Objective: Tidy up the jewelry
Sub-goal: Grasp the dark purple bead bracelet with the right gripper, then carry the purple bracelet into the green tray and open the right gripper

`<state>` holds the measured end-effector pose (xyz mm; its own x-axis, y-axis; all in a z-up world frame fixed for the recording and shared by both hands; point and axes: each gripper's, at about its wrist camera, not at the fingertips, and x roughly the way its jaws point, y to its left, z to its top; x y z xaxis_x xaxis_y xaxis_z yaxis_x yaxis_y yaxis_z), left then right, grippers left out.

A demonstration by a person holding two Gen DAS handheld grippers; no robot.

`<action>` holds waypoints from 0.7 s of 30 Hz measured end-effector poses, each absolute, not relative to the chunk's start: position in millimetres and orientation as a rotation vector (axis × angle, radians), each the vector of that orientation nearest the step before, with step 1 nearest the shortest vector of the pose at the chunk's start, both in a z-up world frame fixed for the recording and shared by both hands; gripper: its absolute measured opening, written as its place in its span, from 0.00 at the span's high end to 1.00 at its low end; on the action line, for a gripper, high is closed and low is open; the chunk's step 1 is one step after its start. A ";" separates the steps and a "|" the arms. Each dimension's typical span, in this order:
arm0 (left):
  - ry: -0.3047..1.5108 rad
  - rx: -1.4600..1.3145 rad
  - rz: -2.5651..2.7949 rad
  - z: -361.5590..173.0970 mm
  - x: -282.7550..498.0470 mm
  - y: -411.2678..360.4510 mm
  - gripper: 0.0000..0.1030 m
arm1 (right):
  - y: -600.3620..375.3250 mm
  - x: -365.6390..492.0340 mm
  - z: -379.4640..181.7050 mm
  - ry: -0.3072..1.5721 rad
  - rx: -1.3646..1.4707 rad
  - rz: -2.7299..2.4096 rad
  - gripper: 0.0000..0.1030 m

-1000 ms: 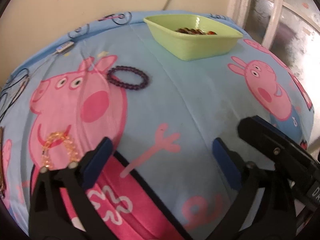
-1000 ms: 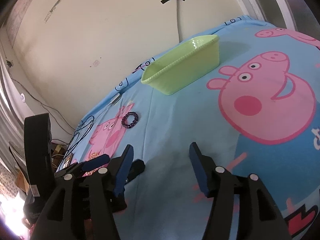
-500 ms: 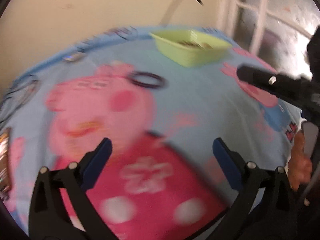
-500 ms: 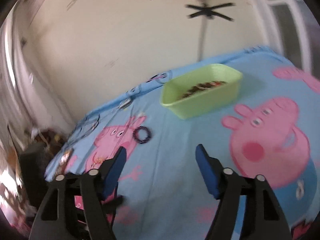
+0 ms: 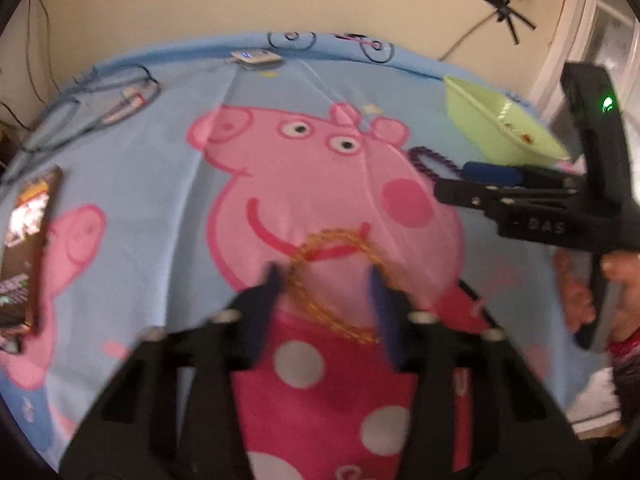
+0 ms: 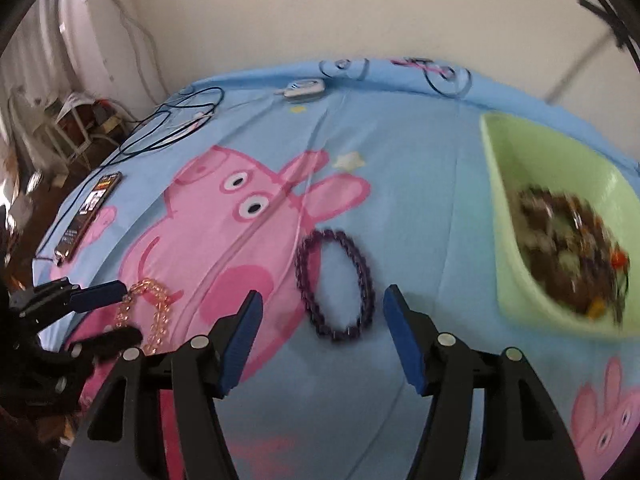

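Note:
A gold bead bracelet (image 5: 336, 280) lies on the pig-print cloth. My left gripper (image 5: 324, 280) is open, its fingers on either side of the bracelet's near half; it also shows in the right wrist view (image 6: 116, 312). A purple bead bracelet (image 6: 334, 284) lies just ahead of my right gripper (image 6: 320, 304), which is open and empty above it. In the left wrist view the purple bracelet (image 5: 430, 160) is partly hidden by the right gripper (image 5: 492, 176). A green tray (image 6: 516, 216) with several pieces of jewelry stands at the right.
A phone (image 6: 90, 208) lies at the left edge of the cloth (image 6: 420, 168). Cables (image 6: 176, 124) and a small white device (image 6: 304, 88) lie at the far side by the wall. The cloth's edge falls away at the left.
Both grippers swung left and moved forward. The left one now straddles the gold bracelet and has narrowed. The right one has come over the purple bracelet.

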<state>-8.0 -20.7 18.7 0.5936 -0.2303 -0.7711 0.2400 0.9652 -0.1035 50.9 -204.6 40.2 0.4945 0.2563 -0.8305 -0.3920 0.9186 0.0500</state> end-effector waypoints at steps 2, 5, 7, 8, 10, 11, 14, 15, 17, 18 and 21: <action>0.917 -0.037 -0.281 18.4 -0.8 -11.1 0.93 | -202.8 44.1 38.8 0.959 -0.226 0.398 1.00; 0.954 -0.118 -0.326 19.6 9.8 -0.9 0.94 | -216.1 29.4 39.2 0.973 -0.145 0.469 1.00; 0.971 -0.204 -0.396 25.9 15.8 4.1 0.94 | -224.7 16.9 41.6 0.983 -0.059 0.531 1.00; 0.963 -0.226 -0.423 32.6 18.6 3.8 0.94 | -228.9 11.4 45.3 0.982 -0.012 0.561 1.00; 0.925 -0.235 -0.467 52.3 22.1 -2.1 0.94 | -235.9 5.5 57.6 0.961 0.055 0.598 1.00; 0.907 -0.234 -0.489 61.2 23.9 -6.6 0.94 | -240.4 2.6 67.3 0.937 0.086 0.609 1.00; 0.844 -0.202 -0.547 91.9 31.2 -24.4 0.94 | -251.9 3.7 95.4 0.868 0.139 0.616 1.00; 0.825 -0.190 -0.567 101.8 33.7 -32.4 0.94 | -258.9 3.5 107.0 0.837 0.165 0.614 1.00; 0.784 -0.163 -0.611 122.4 41.8 -50.7 0.94 | -271.3 4.3 127.8 0.778 0.201 0.607 1.00; 0.765 -0.152 -0.635 131.9 45.4 -60.5 0.94 | -277.3 6.1 135.5 0.755 0.212 0.601 1.00; 0.722 -0.119 -0.707 155.0 58.8 -92.9 0.94 | -298.9 13.9 162.2 0.676 0.228 0.550 1.00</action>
<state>58.8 -92.9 155.0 0.5318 -0.6305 -0.5653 0.5515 0.7645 -0.3338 13.9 -298.9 162.2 0.6455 0.5506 -0.5294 -0.4067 0.8344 0.3719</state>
